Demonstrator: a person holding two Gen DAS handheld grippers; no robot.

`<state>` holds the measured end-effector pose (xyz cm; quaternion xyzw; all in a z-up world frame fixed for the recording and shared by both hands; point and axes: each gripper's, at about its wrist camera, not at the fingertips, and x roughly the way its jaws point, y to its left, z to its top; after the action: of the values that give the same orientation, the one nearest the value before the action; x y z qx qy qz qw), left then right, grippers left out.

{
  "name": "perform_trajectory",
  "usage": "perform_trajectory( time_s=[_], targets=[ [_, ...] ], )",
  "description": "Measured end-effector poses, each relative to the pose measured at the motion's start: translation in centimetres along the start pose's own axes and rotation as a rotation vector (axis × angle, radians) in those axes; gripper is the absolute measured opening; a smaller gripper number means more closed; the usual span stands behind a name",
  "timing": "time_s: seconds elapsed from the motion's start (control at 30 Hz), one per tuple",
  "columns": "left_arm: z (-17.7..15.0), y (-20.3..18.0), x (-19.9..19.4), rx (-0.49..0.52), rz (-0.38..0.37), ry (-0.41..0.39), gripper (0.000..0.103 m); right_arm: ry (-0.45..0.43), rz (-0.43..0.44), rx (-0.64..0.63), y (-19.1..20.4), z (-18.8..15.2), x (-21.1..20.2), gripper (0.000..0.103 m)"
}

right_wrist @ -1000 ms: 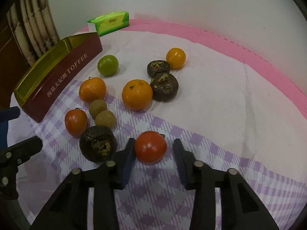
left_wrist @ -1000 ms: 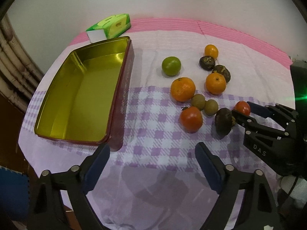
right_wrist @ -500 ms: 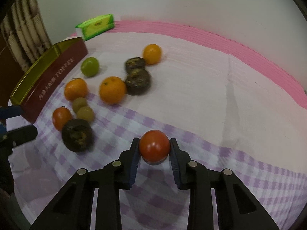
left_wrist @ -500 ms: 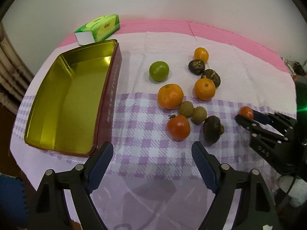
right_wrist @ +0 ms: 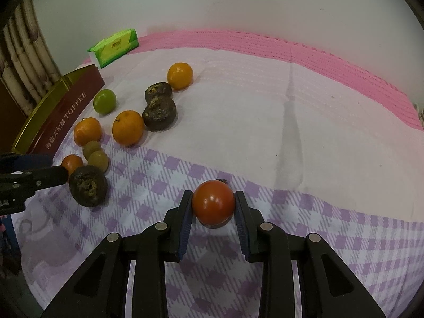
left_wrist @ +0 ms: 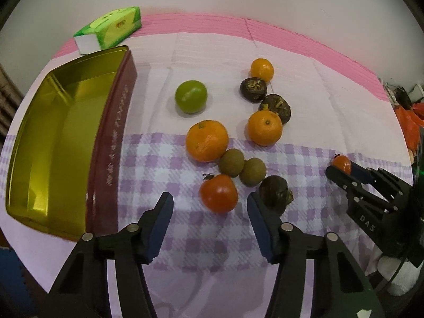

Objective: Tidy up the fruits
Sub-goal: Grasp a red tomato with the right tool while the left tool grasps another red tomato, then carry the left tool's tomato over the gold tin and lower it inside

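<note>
Covering table: checked cloth [right_wrist: 331,225]; pink mat [right_wrist: 265,45] behind.

Right tongs [right_wrist: 213,206] clamp a red tomato [right_wrist: 213,202] between blue pads, above the purple-checked cloth [right_wrist: 318,225]. To the left lie the remaining fruits: dark wrinkled fruit [right_wrist: 88,186], oranges, a green fruit [right_wrist: 104,101]. Left tongs [right_wrist: 31,177] enter from the left edge. A toffee tin [right_wrist: 61,114] and green tissue pack [right_wrist: 114,47] stand beyond.
</note>
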<state>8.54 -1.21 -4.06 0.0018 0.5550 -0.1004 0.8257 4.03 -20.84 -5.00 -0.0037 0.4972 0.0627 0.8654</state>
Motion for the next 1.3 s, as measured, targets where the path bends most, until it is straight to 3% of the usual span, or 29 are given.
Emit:
perform_trajectory(
  time_s=[0.13, 0.23, 0.4, 0.43, 0.93, 1.1, 1.3],
  targets=[
    [0.6, -0.1, 1.0, -0.010, -0.017, 0.021, 0.049, -0.001, 0.000, 0.001, 0.0, -0.1, 0.0, 0.032],
    [0.8, -0.1, 1.7, -0.005, -0.017, 0.036, 0.040, -0.001, 0.002, 0.003, 0.0, -0.1, 0.0, 0.032],
    [0.8, -0.2, 2.3, 0.000, -0.016, 0.044, 0.036, -0.003, 0.001, 0.004, 0.1, -0.1, 0.0, 0.032],
    [0.8, -0.2, 2.4, 0.002, -0.018, 0.045, 0.031, -0.003, 0.002, 0.004, 0.1, -0.1, 0.0, 0.032],
    [0.6, 0.0, 0.0, 0.017, 0.002, 0.001, 0.030, -0.003, -0.003, -0.001, 0.1, -0.1, 0.0, 0.032],
    [1.1, 1.6, -2.1, 0.002, 0.017, -0.043, 0.030, -0.003, -0.010, -0.006, 0.3, 0.0, 0.1, 0.032],
    [2.1, 5.4, -3.9, -0.045, 0.088, -0.094, 0.030, -0.005, -0.020, -0.014, 0.4, 0.0, 0.1, 0.032]
  ],
)
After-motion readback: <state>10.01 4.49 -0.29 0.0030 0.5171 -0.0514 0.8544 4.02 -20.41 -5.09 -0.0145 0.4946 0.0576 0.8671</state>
